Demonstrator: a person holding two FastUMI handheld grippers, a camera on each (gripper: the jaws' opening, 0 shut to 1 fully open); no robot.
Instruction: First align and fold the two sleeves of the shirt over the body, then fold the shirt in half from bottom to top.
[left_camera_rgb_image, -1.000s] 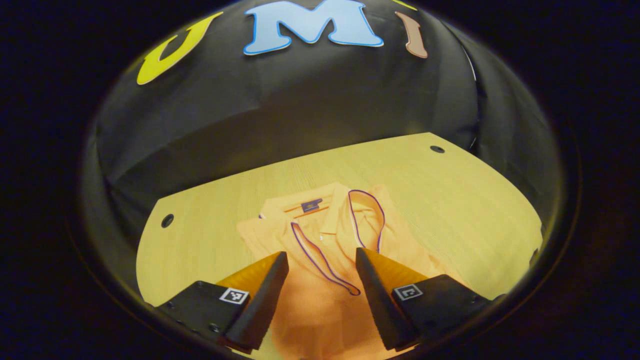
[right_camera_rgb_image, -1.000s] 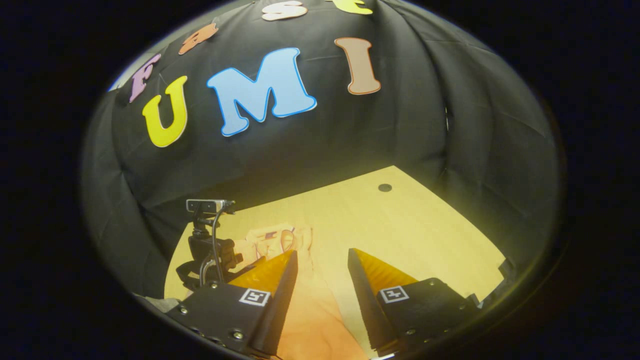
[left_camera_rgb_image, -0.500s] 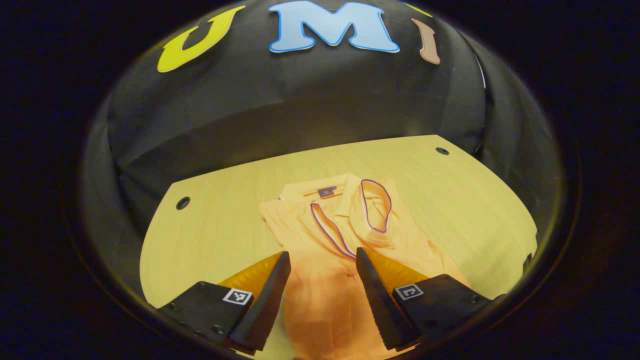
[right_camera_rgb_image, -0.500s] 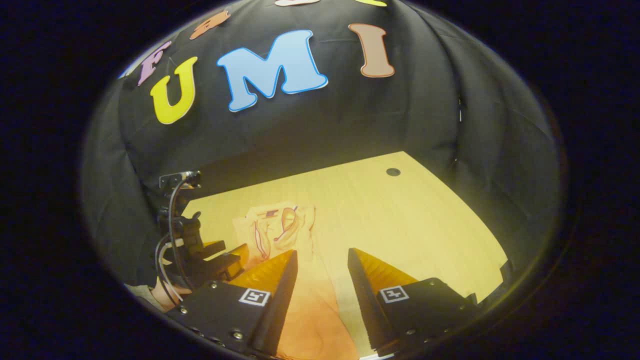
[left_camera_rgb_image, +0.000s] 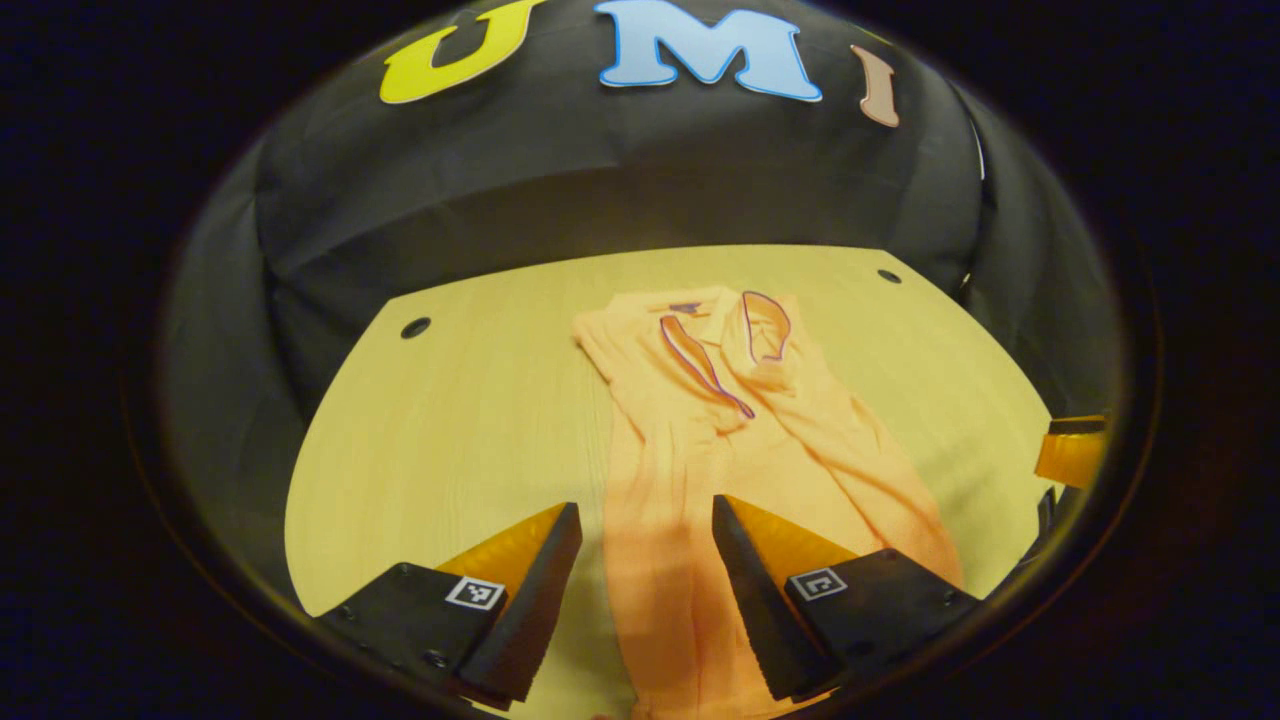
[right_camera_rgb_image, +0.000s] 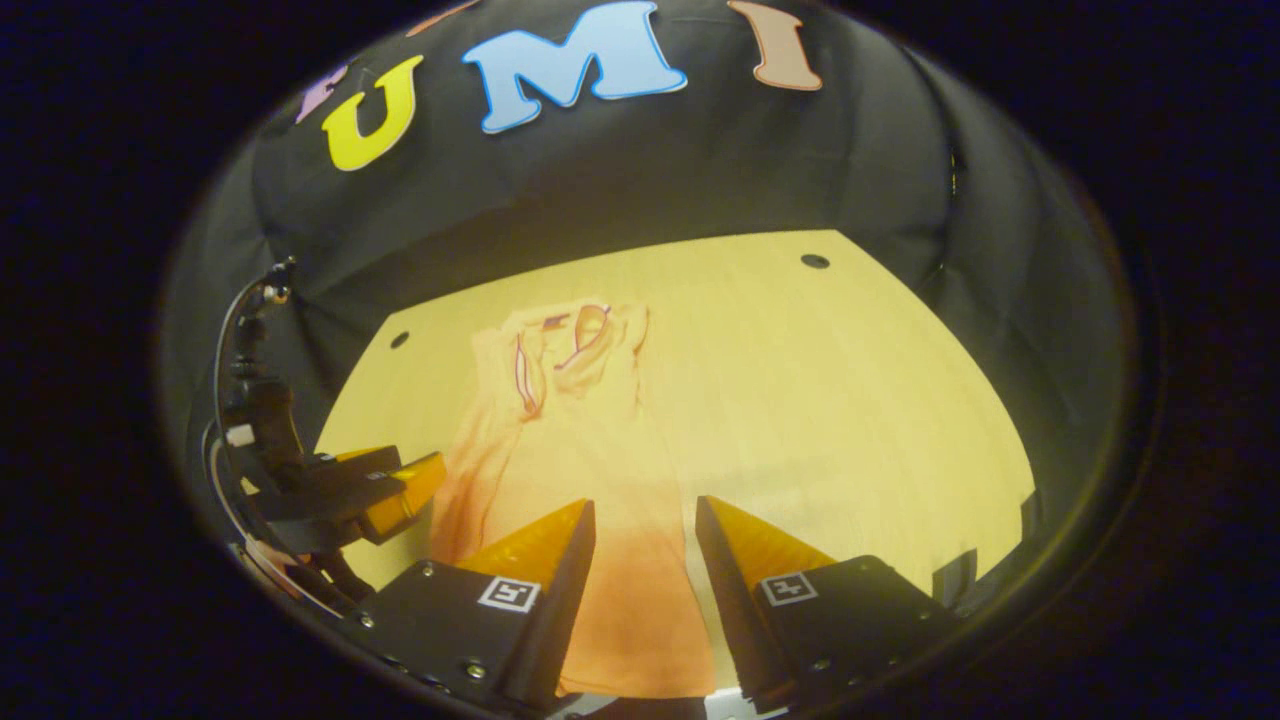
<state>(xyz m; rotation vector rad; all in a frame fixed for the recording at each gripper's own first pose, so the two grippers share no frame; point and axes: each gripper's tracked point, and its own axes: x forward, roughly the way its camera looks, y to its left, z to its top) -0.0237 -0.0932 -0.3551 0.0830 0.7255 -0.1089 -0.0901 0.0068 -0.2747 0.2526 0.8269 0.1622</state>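
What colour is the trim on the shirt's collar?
Dark purple trim on the orange shirt, best seen in the left gripper view.

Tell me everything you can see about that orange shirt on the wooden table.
The orange polo shirt lies flat on the light wooden table, collar at the far end, hem nearest the grippers. It looks like soft knit cloth. Both short sleeves, edged in dark purple piping, are folded inward over the chest, making a long narrow strip. A small dark label sits inside the collar. Neither open gripper grips it.
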